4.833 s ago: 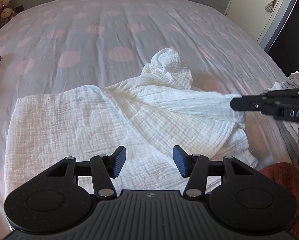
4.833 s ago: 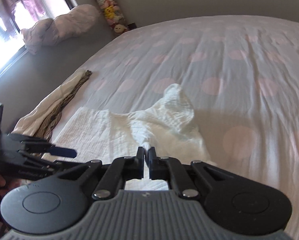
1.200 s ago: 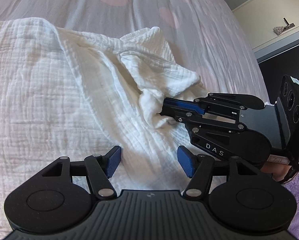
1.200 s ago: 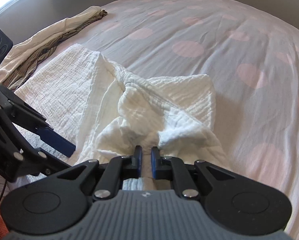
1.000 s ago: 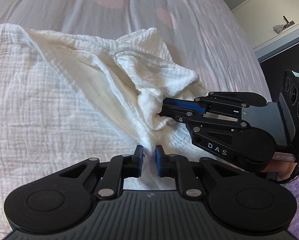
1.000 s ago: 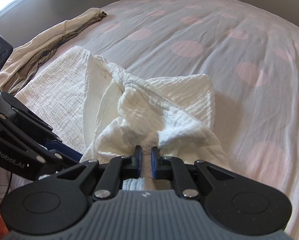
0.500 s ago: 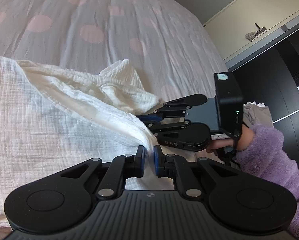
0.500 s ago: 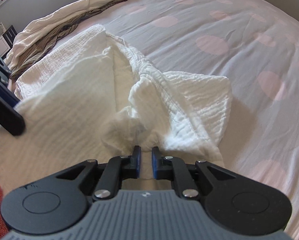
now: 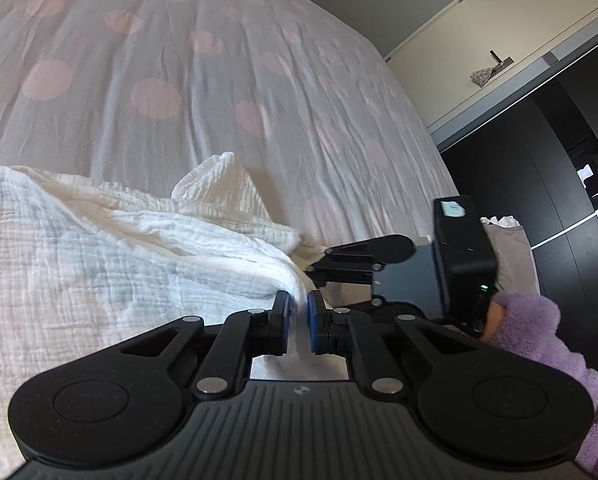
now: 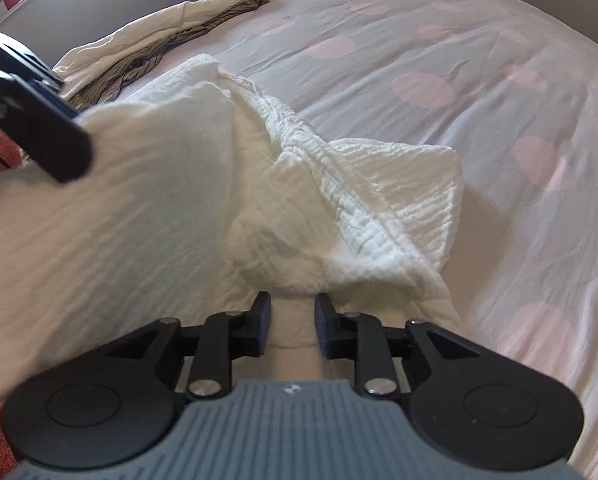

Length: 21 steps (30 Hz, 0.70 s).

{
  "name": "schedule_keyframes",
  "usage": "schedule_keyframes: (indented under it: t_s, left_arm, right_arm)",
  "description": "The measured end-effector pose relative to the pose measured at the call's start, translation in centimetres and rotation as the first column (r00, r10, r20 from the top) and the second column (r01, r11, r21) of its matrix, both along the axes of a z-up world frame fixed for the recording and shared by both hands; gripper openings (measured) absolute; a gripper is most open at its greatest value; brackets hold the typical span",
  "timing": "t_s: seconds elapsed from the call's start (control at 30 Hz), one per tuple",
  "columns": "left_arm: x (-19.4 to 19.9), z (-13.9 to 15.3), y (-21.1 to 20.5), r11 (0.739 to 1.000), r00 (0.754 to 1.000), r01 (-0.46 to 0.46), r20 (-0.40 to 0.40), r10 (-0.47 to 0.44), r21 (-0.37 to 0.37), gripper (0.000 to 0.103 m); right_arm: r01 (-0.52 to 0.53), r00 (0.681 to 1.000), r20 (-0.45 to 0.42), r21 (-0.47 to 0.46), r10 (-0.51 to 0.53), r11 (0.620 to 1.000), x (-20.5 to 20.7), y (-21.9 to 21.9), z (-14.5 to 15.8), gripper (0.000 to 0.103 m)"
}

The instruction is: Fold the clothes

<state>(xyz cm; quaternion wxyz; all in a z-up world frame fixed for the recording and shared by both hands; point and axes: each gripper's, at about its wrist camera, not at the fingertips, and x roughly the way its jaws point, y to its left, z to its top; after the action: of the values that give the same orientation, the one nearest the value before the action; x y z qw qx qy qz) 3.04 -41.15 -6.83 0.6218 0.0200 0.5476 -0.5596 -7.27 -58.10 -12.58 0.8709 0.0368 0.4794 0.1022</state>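
On the near edge of the bed (image 9: 219, 92), through your left wrist camera, your left gripper (image 9: 298, 322) is clamped on a fold of the white muslin cloth (image 9: 111, 264); a second ago its fingers were spread and empty above that same edge, so this pinch is new. Your right gripper (image 9: 363, 264) sits just beside it, close to the cloth's bunched corner.

Across the right wrist view, your right gripper (image 10: 291, 326) has parted its fingers, which half a second ago were pressed together on the fabric; cloth lies between them, but they no longer squeeze it (a handover, by the look of it). The white muslin cloth (image 10: 147, 208) rises toward your left gripper (image 10: 39, 128) at the left, while its far corner rests rumpled on the polka-dot cover.

My reading: the left now carries the edge alone, freeing your right to regrip another corner before the fold is laid.
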Motion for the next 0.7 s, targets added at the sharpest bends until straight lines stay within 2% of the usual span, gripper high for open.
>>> schedule_keyframes:
  t_s: [0.2,0.27,0.37,0.47,0.6,0.7]
  left_arm:
    - [0.7,-4.5,-2.2,0.995,1.0,0.02,0.004,-0.02,0.096,0.008]
    - [0.6,-5.8,-2.5,0.991,1.0,0.029,0.007,-0.031,0.13,0.008]
    - [0.5,-7.4,-2.1,0.982,0.999,0.038,0.017,-0.042,0.187,0.009]
    - [0.7,-7.3,-0.6,0.979,0.999,0.036,0.009,-0.038,0.2,0.009]
    - [0.9,-6.5,1.6,0.975,0.999,0.029,0.008,-0.031,0.219,0.009]
    - [1.0,-6.4,2.5,0.971,0.999,0.04,0.007,-0.043,0.235,0.013]
  right_arm:
    - [0.096,0.994,0.044,0.0,-0.096,0.995,-2.8,-2.1,1.7,0.033]
    - [0.148,0.987,0.068,0.014,-0.148,0.989,-3.7,-3.3,2.4,0.038]
    - [0.219,0.97,0.098,0.033,-0.222,0.975,-4.2,-4.9,3.1,0.039]
    - [0.271,0.955,0.118,0.038,-0.273,0.962,-4.0,-6.1,3.0,0.039]
    - [0.277,0.949,0.138,0.07,-0.284,0.958,-3.1,-6.5,2.6,0.039]
    - [0.285,0.946,0.144,0.055,-0.29,0.957,-2.0,-6.5,2.2,0.039]
